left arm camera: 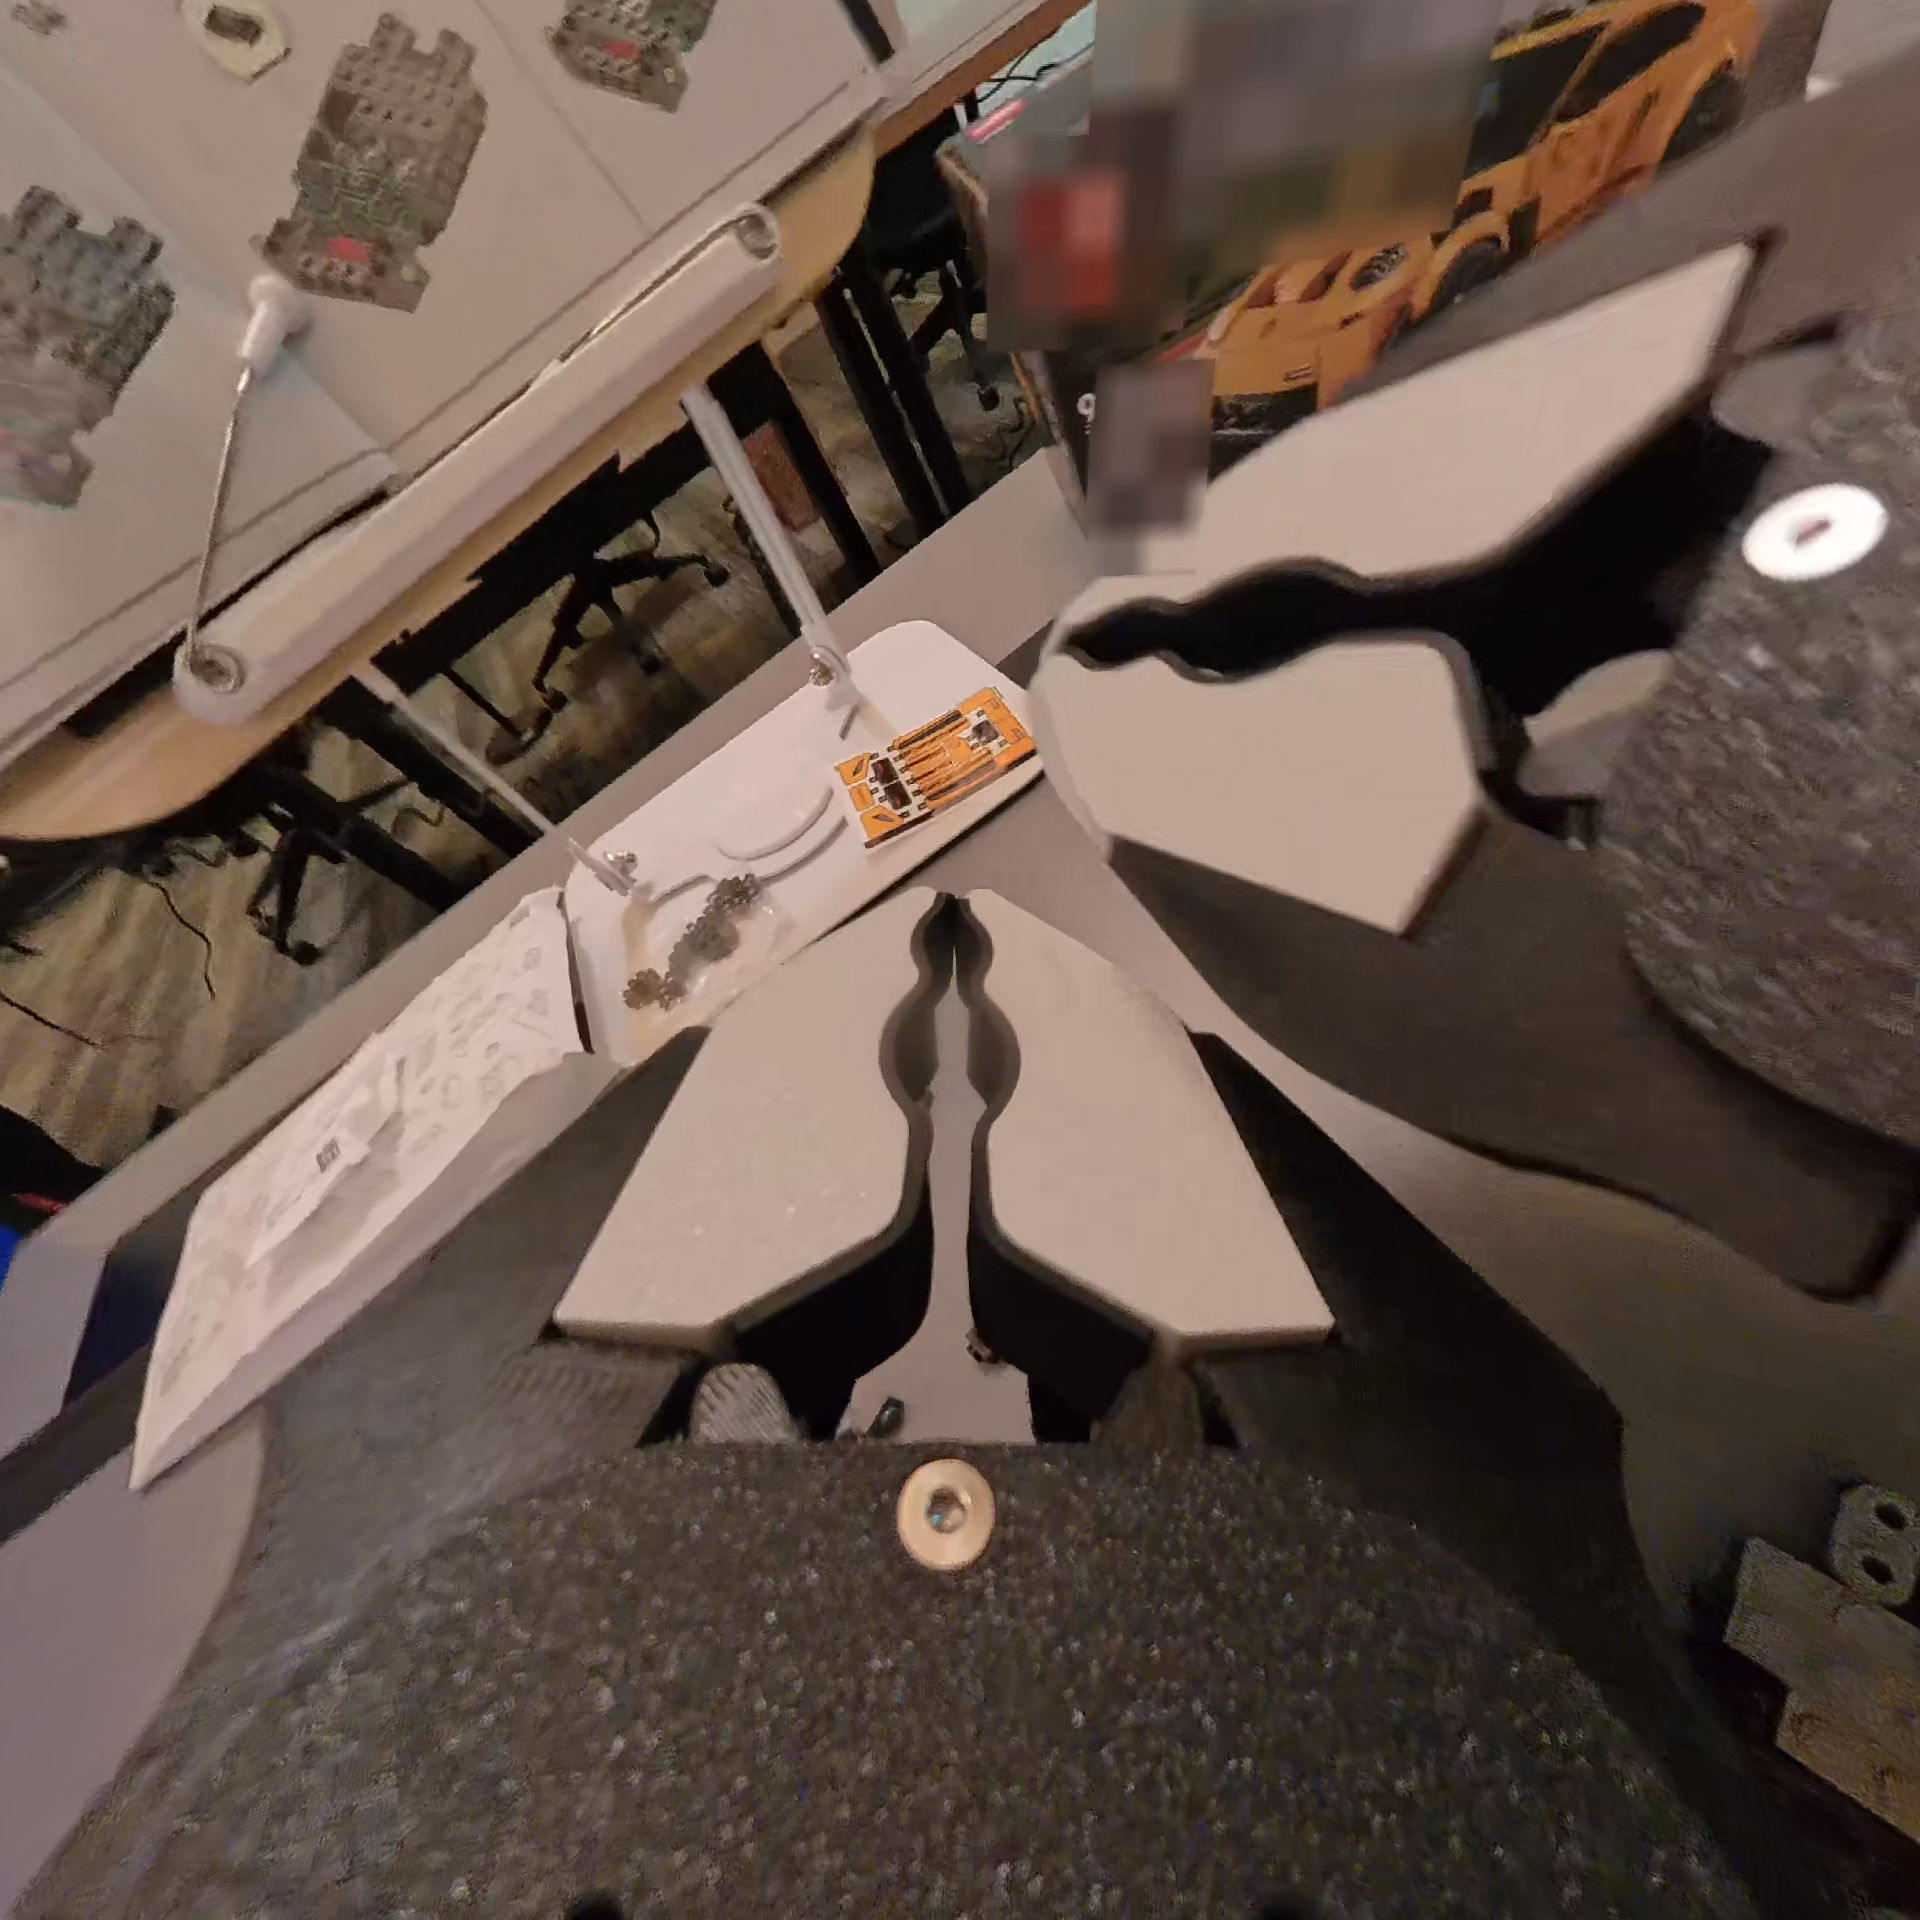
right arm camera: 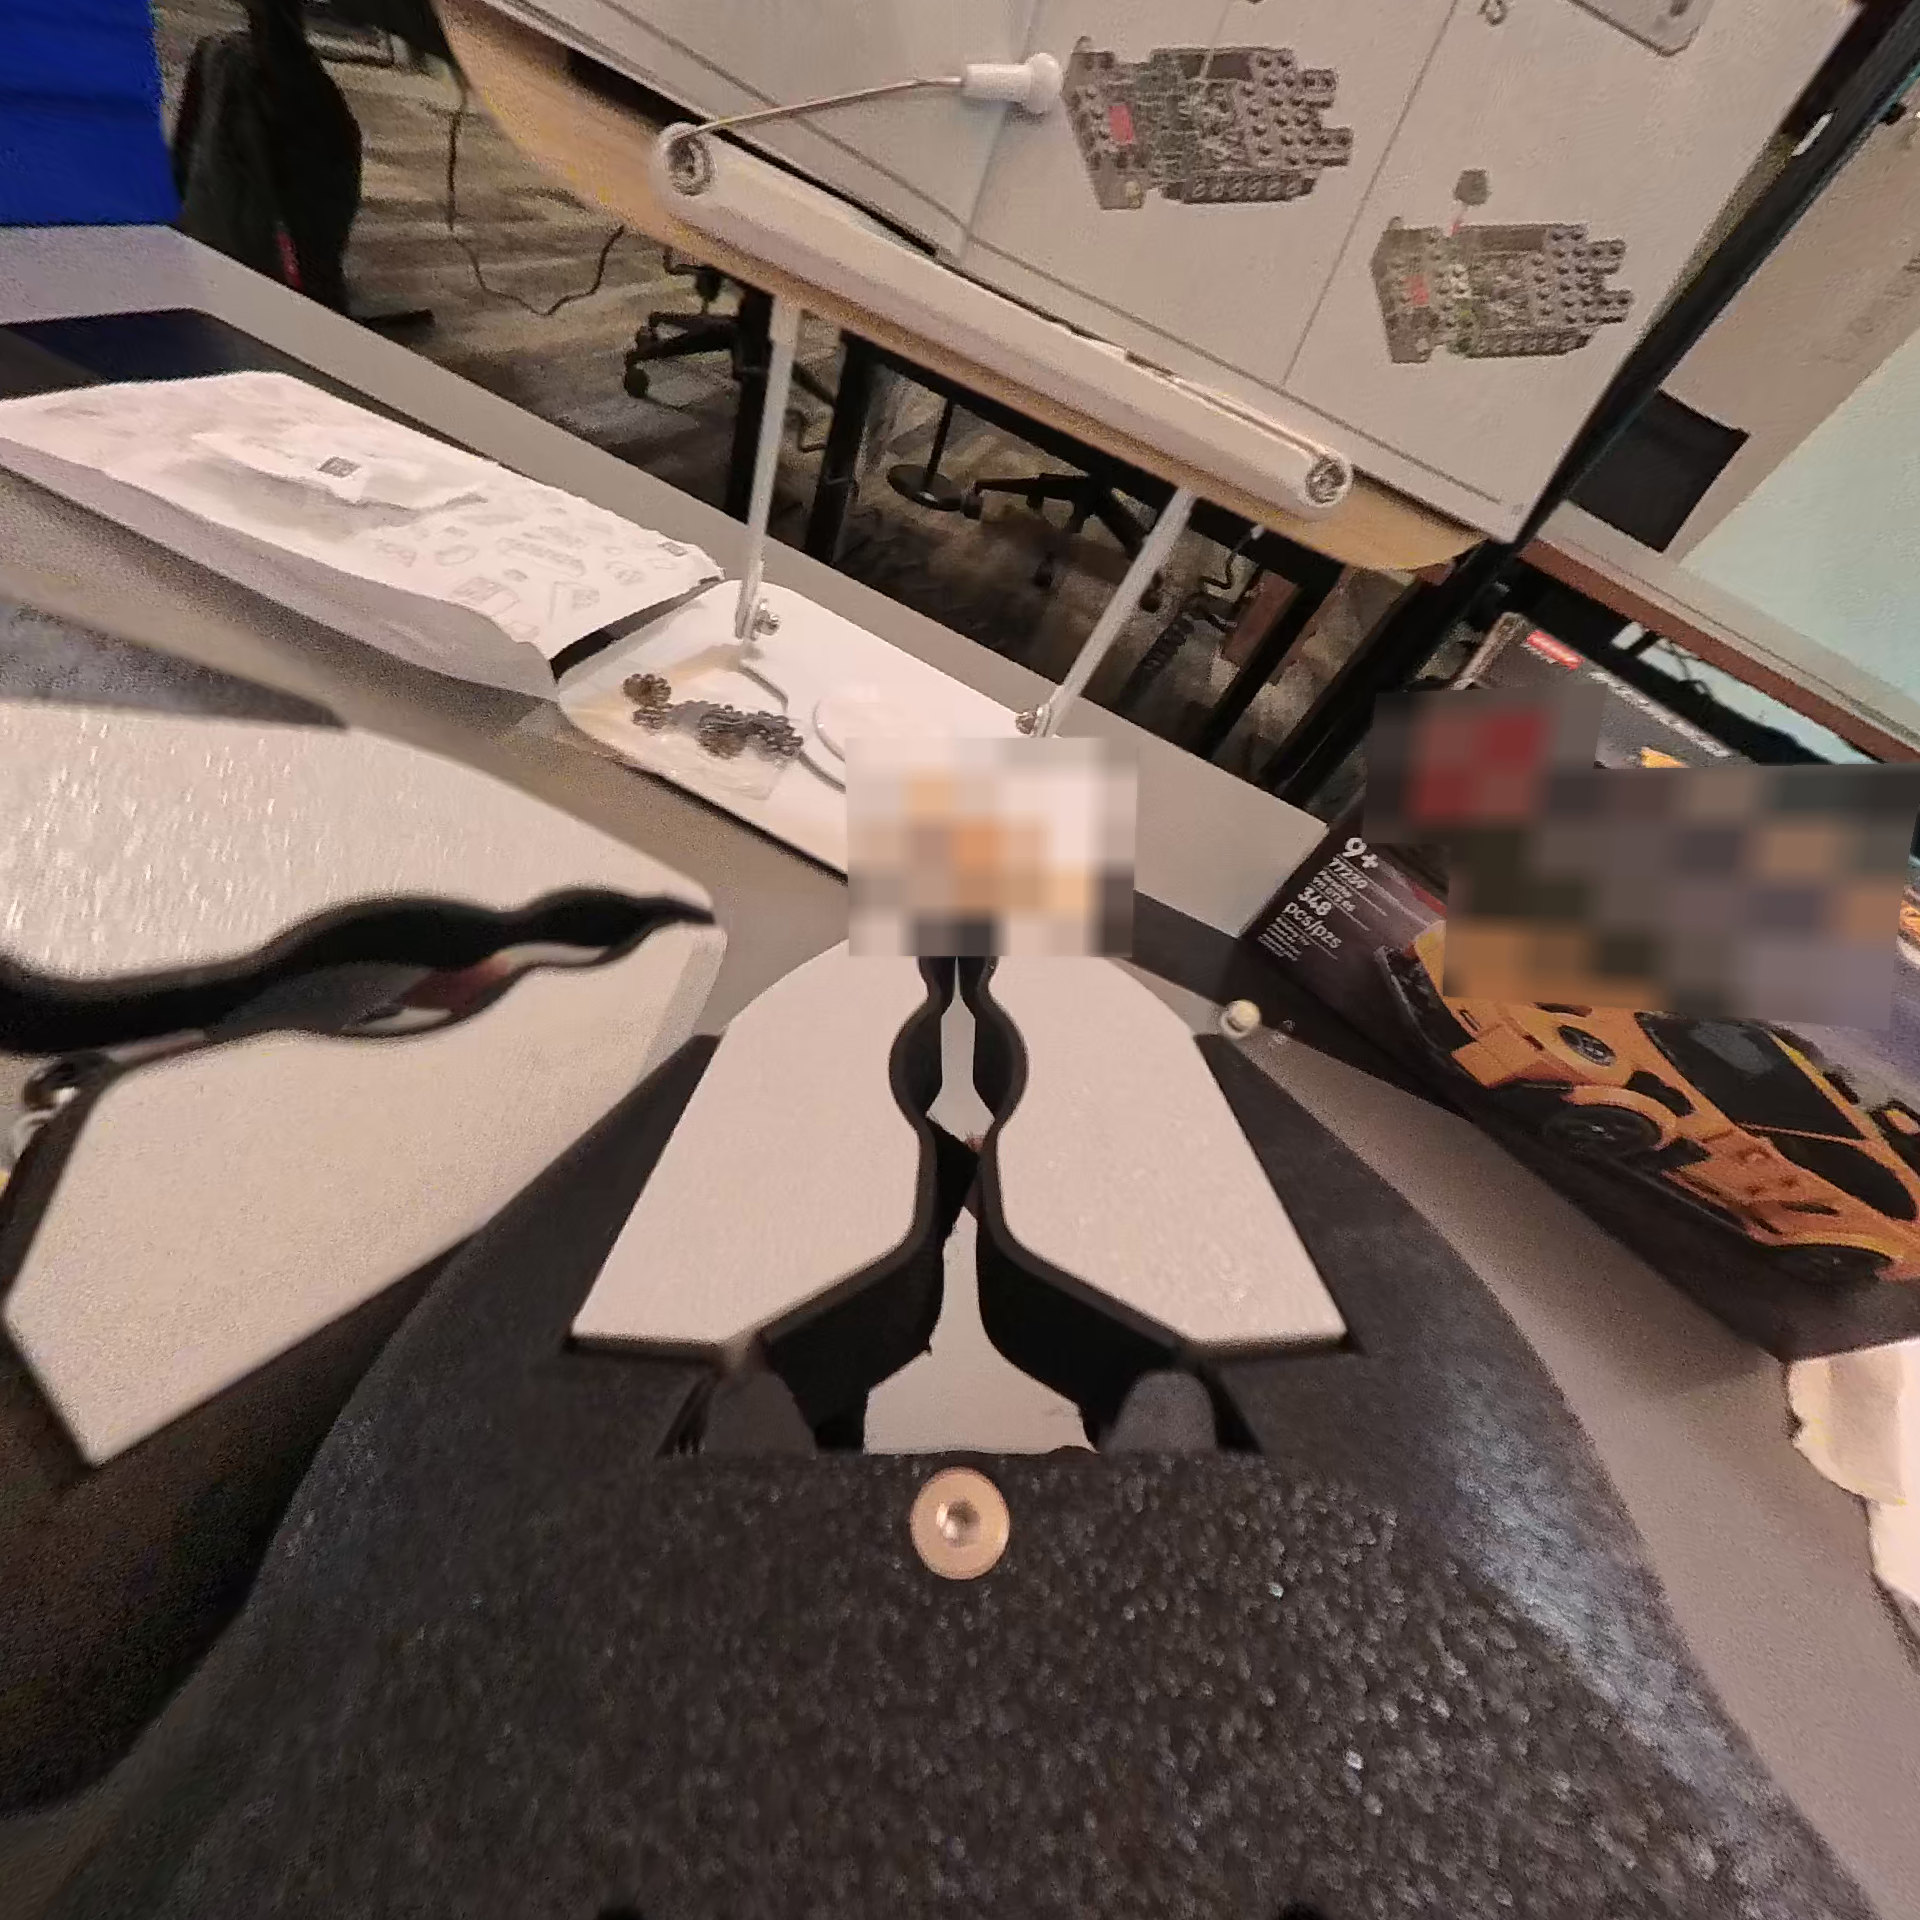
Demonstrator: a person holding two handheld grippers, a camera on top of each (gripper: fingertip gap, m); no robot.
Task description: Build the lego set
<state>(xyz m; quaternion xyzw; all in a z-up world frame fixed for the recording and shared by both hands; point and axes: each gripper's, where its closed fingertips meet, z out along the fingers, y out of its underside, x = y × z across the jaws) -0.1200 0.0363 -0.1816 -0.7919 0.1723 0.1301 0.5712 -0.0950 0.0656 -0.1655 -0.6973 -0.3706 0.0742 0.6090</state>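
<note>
The grey table (left arm camera: 1039, 499) lies under both grippers. Above and beyond them stands the white stand (right arm camera: 997, 312), with open instruction pages (right arm camera: 1299, 187) resting on its bar. To the right of the right gripper (right arm camera: 954, 971) lies the dark set box (right arm camera: 1558, 1091) with an orange car printed on it. Ahead and to the left of the left gripper (left arm camera: 951, 914) lies a white paper bag (left arm camera: 353, 1143) on the table. Just ahead of both tips is the stand's white base, and on it a small clear bag of dark parts (left arm camera: 696, 945) and an orange sticker sheet (left arm camera: 935, 764).

The left gripper has its jaws closed tip to tip, and nothing shows between them. The right gripper has its jaws also together; something small and dark sits in the gap further back, but I cannot tell what it is.
</note>
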